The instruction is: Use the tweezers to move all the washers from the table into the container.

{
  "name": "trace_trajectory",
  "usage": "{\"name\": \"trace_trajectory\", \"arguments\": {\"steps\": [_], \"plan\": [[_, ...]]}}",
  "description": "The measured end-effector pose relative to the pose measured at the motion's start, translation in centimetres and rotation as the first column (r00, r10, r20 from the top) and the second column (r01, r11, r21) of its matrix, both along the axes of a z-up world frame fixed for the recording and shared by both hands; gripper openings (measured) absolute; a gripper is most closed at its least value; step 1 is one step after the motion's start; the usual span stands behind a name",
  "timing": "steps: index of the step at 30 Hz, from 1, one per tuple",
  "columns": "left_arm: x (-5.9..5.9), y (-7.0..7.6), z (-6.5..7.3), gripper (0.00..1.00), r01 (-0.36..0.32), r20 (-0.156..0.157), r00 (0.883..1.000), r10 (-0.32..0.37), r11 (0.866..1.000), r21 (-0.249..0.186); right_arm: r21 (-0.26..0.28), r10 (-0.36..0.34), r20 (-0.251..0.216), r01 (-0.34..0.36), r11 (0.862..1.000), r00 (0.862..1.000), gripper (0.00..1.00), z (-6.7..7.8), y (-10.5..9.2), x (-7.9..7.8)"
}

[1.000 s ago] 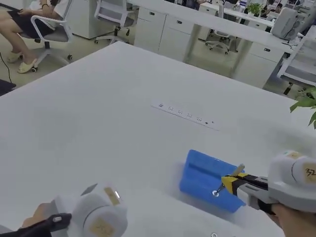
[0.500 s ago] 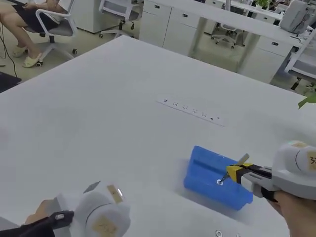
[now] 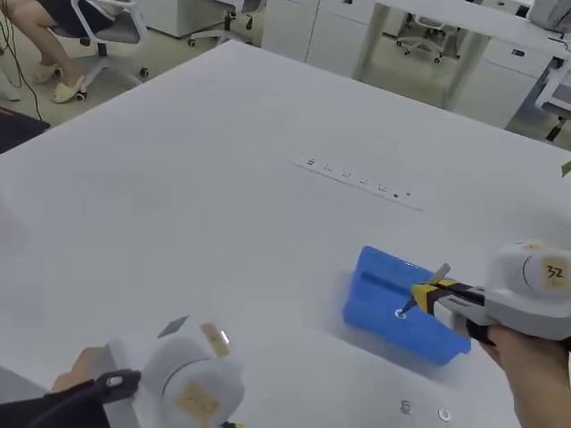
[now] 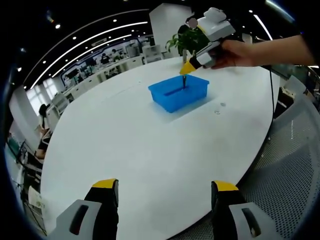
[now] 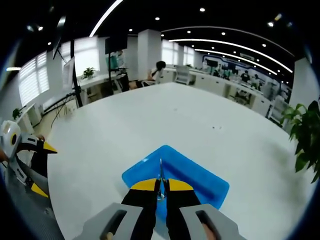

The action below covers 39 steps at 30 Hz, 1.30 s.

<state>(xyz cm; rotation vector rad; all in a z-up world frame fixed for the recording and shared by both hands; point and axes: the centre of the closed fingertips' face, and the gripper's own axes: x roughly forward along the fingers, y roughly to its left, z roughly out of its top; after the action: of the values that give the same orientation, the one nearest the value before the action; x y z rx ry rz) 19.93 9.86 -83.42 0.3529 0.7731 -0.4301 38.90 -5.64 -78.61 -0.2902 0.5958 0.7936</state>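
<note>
Right gripper (image 3: 426,295) is pinching its jaws narrow on the slim metal tweezers (image 3: 409,306), while the left gripper (image 4: 165,186) is waiting low over the white table (image 3: 223,178) with jaws spread wide and nothing between them. Over the last second the head view has been sliding (camera motion, not the objects), and the tweezers have been staying over the blue rectangular plastic container (image 3: 384,276), so a drop-off is probably under way. A pale speck at the tips is too small to identify. Two small metal ring washers (image 3: 406,407) are lying on the table just in front of the container, so work remains. The tweezers' long axis is running from the gripper down into the container, tips pointing at its floor.
</note>
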Motion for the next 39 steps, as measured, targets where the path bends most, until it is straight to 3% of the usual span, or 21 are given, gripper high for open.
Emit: {"name": "trace_trajectory", "arguments": {"steps": [5,9,25,39], "plan": [[0.0,0.1,-0.1,0.77,-0.003,-0.004,1.0,0.003,1.0,0.003,0.0,-0.015,-0.015,0.015,1.0,1.0,0.02,-1.1,0.1,0.1],[0.0,0.1,-0.1,0.77,-0.006,-0.007,1.0,0.006,1.0,0.005,-0.02,-0.009,0.002,0.009,1.0,1.0,0.02,-1.8,0.1,0.5],[0.0,0.3,-0.5,0.76,-0.014,-0.022,1.0,0.014,1.0,0.012,-0.039,0.008,-0.021,-0.009,0.999,1.0,0.02,-3.6,0.9,0.9],[0.1,0.8,-0.5,0.75,-0.034,-0.012,0.999,0.035,0.999,0.032,-0.043,0.025,-0.019,-0.026,0.999,0.999,0.03,-3.8,0.9,1.1]]}}
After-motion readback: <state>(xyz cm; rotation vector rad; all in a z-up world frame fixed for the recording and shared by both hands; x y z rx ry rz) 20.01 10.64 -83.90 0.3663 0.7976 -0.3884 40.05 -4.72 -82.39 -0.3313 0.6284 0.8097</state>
